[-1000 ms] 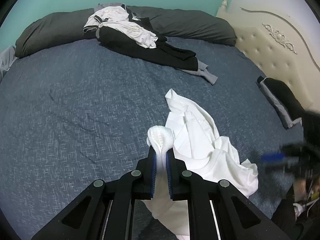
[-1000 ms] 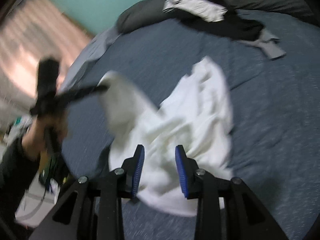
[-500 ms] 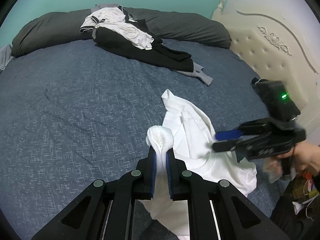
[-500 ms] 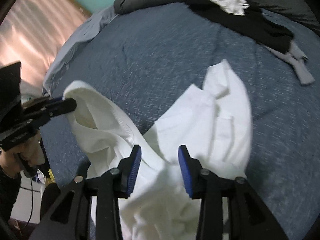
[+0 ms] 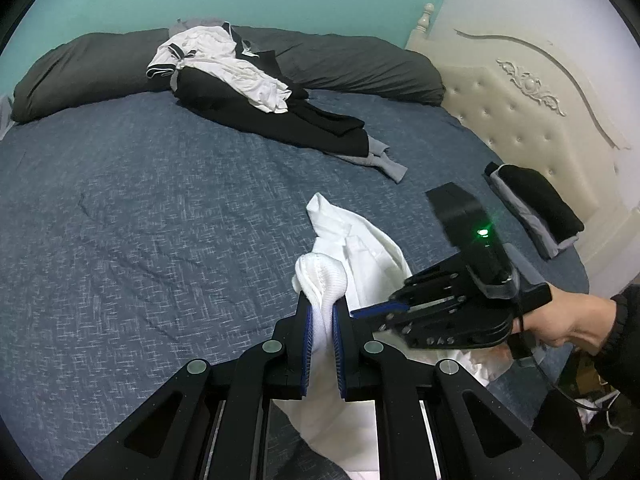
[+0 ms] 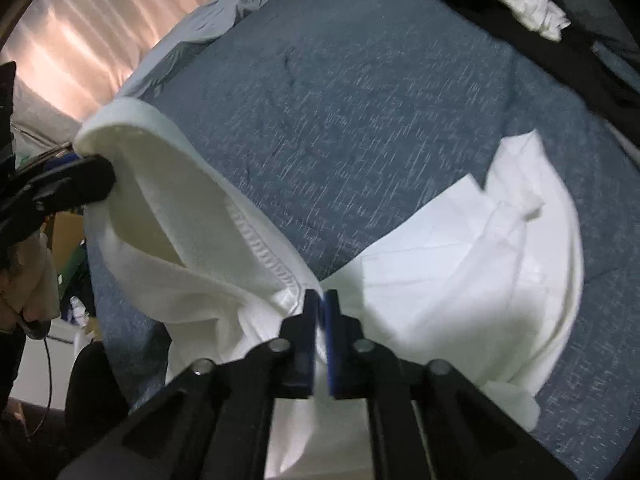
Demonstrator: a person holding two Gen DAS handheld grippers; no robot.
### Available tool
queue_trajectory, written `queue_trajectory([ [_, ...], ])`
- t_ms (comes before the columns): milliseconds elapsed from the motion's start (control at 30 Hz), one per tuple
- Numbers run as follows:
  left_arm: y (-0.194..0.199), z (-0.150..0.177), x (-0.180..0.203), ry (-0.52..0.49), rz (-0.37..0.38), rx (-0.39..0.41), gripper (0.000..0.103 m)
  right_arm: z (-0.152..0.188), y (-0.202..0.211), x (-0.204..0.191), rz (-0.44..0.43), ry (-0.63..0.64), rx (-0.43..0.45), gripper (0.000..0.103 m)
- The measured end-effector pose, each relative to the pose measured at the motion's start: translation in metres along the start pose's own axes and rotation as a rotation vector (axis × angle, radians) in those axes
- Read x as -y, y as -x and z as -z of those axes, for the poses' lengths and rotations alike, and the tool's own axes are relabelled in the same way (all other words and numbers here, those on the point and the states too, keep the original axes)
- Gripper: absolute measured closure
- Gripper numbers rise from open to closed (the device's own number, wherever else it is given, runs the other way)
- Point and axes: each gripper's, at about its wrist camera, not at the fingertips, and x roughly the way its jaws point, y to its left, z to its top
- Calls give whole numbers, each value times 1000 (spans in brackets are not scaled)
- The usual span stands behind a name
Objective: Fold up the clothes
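Note:
A white T-shirt [image 5: 356, 248] lies crumpled on the blue bedspread [image 5: 140, 220], partly lifted off it. My left gripper [image 5: 322, 308] is shut on a bunched piece of its ribbed collar, held above the bed. In the left wrist view my right gripper [image 5: 362, 312] comes in from the right in a hand, its fingers pinched on the shirt just beside the left one. In the right wrist view, my right gripper [image 6: 321, 300] is shut on the white T-shirt [image 6: 460, 264] near the collar seam, and the left gripper [image 6: 80, 184] holds the raised collar at far left.
A heap of black and white clothes [image 5: 248, 92] lies at the far side of the bed against a long grey pillow [image 5: 348, 64]. A folded black and grey stack [image 5: 536, 204] sits by the cream headboard [image 5: 520, 96]. A pink curtain [image 6: 92, 28] hangs beyond the bed's edge.
My right gripper swung in from the bed's edge, came close to the left gripper and went from open to shut on the shirt. The left gripper kept its hold on the collar.

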Motion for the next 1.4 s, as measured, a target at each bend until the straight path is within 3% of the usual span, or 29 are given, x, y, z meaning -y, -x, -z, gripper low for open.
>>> queue_trajectory([
  [267,0,2,3,41,-28,-28,87,-3,90,7,174,-25,151,102],
  [367,-2,4,12,45,-31,-37,77,-2,121,9,230,-33,171,102],
  [433,-2,7,17,47,-28,-39,62,-1,138,12,263,-40,177,102],
  [500,-2,11,22,46,-19,-40,58,0,150,17,292,-56,175,102],
  [800,-36,32,45,-45,-18,-101,57,12,159,17,288,-60,178,102],
  [933,-57,27,33,-21,-19,-111,57,25,157,21,278,-58,165,102],
  [1333,-132,13,13,56,115,-174,58,51,158,44,237,-89,178,102],
  [1367,-136,14,14,48,125,-180,60,51,159,45,236,-88,178,102],
  [1400,-140,15,16,39,133,-184,75,52,160,46,235,-89,179,102],
])
